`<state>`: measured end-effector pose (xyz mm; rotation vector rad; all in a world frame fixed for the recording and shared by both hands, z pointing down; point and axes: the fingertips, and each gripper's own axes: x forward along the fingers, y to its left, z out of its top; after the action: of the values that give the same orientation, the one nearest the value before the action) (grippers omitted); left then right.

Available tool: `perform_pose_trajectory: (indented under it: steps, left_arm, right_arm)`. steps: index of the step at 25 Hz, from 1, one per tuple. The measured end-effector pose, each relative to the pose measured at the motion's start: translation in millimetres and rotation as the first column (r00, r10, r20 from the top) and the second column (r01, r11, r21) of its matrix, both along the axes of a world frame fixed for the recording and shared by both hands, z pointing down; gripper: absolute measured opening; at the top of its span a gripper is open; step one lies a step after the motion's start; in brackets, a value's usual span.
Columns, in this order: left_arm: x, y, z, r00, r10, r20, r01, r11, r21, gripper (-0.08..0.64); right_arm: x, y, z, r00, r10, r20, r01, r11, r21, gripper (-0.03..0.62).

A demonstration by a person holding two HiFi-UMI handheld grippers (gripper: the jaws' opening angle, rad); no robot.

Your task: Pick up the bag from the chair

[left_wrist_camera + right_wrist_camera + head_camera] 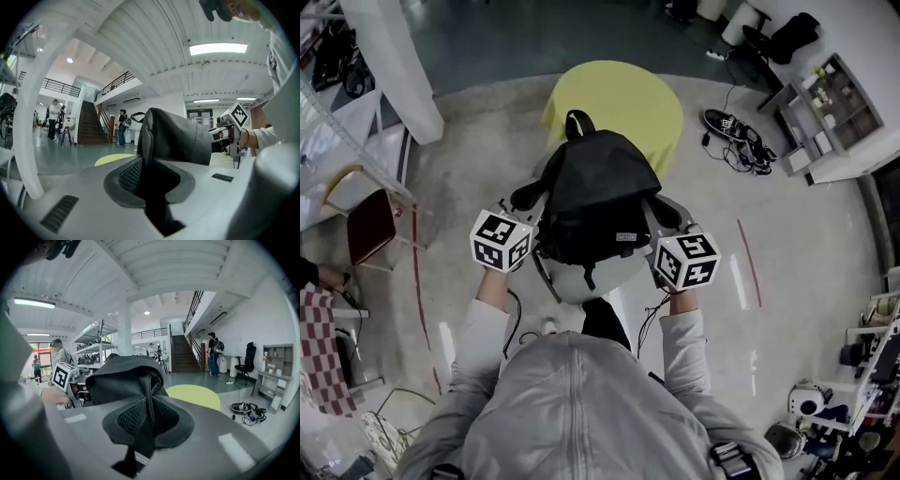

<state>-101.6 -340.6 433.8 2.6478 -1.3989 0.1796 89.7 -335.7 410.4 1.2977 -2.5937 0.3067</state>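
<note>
A black backpack [595, 192] hangs between my two grippers, above the white chair [577, 281] in the head view. My left gripper [534, 204] grips its left side and my right gripper [662, 216] its right side. In the left gripper view the grey jaws are closed on a fold of the bag [173, 140], the gripper [151, 190] pinching dark fabric. The right gripper view shows the same: the gripper [140, 430] clamps a strap and fabric of the bag [122, 376]. Each view also catches the other gripper's marker cube [236, 116] [61, 376].
A round yellow table [623, 98] stands just beyond the chair. A red chair [370, 225] is at the left, a white column [394, 56] far left. Shoes and cables [736, 136] lie on the floor right, beside a shelf unit [825, 103]. People [122, 126] stand near a staircase.
</note>
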Motion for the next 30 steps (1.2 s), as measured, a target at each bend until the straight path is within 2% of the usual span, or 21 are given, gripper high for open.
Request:
perform_pose_trajectory:
  steps: [5, 12, 19, 30]
  left_arm:
    - [1.4, 22.9, -42.3, 1.0, 0.001, 0.025, -0.004, 0.995, 0.096, 0.04]
    - [-4.3, 56.0, -80.7, 0.998, 0.001, 0.061, -0.011, 0.985, 0.172, 0.04]
    - [0.0, 92.0, -101.6, 0.998, 0.014, 0.066, -0.026, 0.982, 0.188, 0.04]
    - [4.7, 112.1, -114.1, 0.997, 0.029, 0.069, -0.042, 0.978, 0.204, 0.039]
  right_arm:
    - [0.4, 21.8, -38.1, 1.0, -0.006, -0.019, 0.007, 0.997, 0.077, 0.044]
    - [-6.6, 55.2, -74.2, 0.999, -0.036, -0.033, 0.041, 0.988, 0.152, 0.044]
    - [-3.0, 92.8, -90.7, 1.0, -0.009, -0.012, 0.01, 0.989, 0.147, 0.043]
    - [-4.3, 113.6, -95.3, 1.0, -0.002, -0.015, 0.005, 0.985, 0.173, 0.038]
